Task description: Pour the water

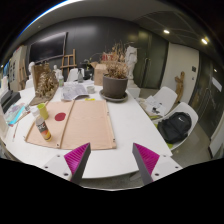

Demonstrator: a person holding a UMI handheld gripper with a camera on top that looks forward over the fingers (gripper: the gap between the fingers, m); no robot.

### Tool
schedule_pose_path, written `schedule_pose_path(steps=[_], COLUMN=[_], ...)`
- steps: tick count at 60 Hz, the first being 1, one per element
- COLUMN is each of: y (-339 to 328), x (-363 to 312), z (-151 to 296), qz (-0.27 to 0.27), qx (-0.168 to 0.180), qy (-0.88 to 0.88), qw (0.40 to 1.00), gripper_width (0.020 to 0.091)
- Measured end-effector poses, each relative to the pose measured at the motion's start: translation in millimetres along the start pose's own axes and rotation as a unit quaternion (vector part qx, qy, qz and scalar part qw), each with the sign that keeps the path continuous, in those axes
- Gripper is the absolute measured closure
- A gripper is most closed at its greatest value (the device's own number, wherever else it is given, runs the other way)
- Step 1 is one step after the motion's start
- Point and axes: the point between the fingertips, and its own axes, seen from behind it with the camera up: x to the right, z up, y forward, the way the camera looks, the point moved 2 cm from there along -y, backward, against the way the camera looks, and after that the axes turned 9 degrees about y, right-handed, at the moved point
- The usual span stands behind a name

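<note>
The gripper (112,162) hangs above the near edge of a white table (130,125), its two fingers spread wide with nothing between them and touching nothing. Well ahead and to the left, a bottle (43,127) stands upright on a wooden board (82,122); a potted plant (115,82) stands farther back

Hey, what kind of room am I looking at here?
Probably an art studio or craft workshop. A wooden easel stands by the dark back wall, a large white table carries a tan cutting mat and bottles, and a potted dried plant sits further back. The gripper's jaws hang open.
</note>
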Motion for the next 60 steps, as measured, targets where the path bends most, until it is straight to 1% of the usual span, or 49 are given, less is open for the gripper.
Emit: schedule_pose_path(steps=[11,28,32,36,44,54,60], y=[1.9,4.5,7.6,15.0,50.4,111.6,142.7], x=[-47.5,-177.1,-210.9,-242.5,-293.6,-328.6,-340.8], z=[-15.1,-58.9,-61.0,-58.6,-53.7,-51.8,-54.3], qz=[0.045,0.116,0.131,0.143,0.153,0.140,0.133], qx=[-0.012,-0.020,-0.009,0.013,0.046,0.070,0.069], qy=[-0.017,-0.044,-0.042,-0.033,-0.014,-0.006,0.005], qw=[0.999,0.992,0.990,0.989,0.987,0.988,0.989], gripper_width=[0.0247,0.0245,0.0246,0.0244,0.0247,0.0244,0.0255])
